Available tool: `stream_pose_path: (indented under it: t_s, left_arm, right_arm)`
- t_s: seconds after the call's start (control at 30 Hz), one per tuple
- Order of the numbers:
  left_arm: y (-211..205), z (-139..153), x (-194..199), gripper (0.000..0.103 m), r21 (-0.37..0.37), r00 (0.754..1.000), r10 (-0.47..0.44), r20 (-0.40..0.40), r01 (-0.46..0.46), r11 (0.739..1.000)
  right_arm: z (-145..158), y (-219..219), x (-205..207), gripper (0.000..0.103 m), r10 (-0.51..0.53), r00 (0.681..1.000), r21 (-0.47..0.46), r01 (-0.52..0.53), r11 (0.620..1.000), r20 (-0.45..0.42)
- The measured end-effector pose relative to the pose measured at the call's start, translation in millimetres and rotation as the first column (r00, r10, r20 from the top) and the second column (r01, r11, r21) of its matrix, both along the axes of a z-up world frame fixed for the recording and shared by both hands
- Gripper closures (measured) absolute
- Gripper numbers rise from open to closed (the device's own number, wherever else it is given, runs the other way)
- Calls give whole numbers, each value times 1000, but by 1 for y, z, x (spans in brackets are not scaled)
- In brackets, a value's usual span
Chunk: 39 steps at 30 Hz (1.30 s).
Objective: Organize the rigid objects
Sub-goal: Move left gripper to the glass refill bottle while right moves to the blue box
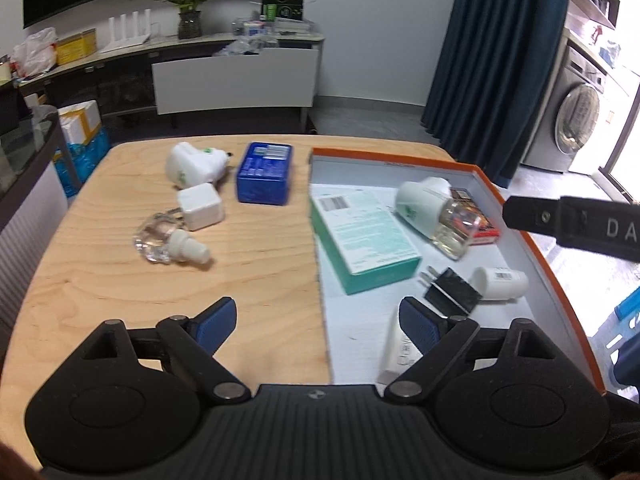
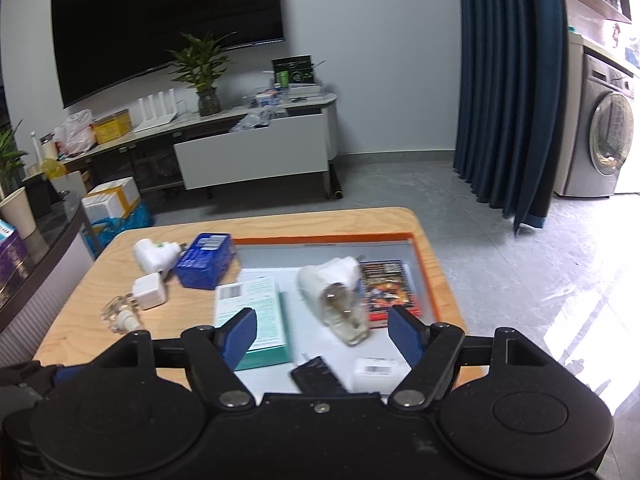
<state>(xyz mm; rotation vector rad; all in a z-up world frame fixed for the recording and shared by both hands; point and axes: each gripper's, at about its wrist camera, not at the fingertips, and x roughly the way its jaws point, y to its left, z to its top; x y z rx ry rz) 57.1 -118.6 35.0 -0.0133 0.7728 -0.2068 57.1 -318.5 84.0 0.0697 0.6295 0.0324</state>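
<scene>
Refill bottle (image 1: 170, 242) lies near the table's left edge, clear glass with a white neck: hard, slick, breakable, likely light; I'd grip the neck. My left gripper (image 1: 320, 320) and right gripper (image 2: 322, 332) both gape, nothing between the fingers. White charger (image 1: 200, 206) touches the bottle's far side, crowding it. Orange-rimmed tray (image 1: 532, 240) sits right.

The left gripper (image 1: 316, 322) hangs with jaws apart and empty over the near edge of the orange-rimmed tray (image 1: 520, 216). Inside the tray lie a teal box (image 1: 366, 240), a white plug-in vaporizer with a clear bottle (image 1: 436, 208), a black plug adapter (image 1: 450, 288) and a white cylinder (image 1: 500, 282). Left of the tray, on the tabletop (image 1: 120, 280), sit a blue box (image 1: 264, 172), a white charger cube (image 1: 200, 206) and a clear bottle (image 1: 170, 242).
</scene>
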Motion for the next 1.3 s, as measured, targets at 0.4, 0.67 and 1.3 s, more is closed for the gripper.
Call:
stream_pose_path:
  t_s: [0.4,0.67,1.3]
  left_arm:
    - [47,-1,2,6,15,997,66,28,-67,998]
    - [72,-15,27,1,57,997,45,58,-49,997]
    - [84,-65,107,0,167,986,-157,55,146,975]
  right_arm:
    - [1,35,0,16,75,997,-21,-75,997,-7]
    - [-6,42,4,15,89,996,-4,-89,996,-28]
    - [-27,47,30,15,83,993,-19,-85,996,-78]
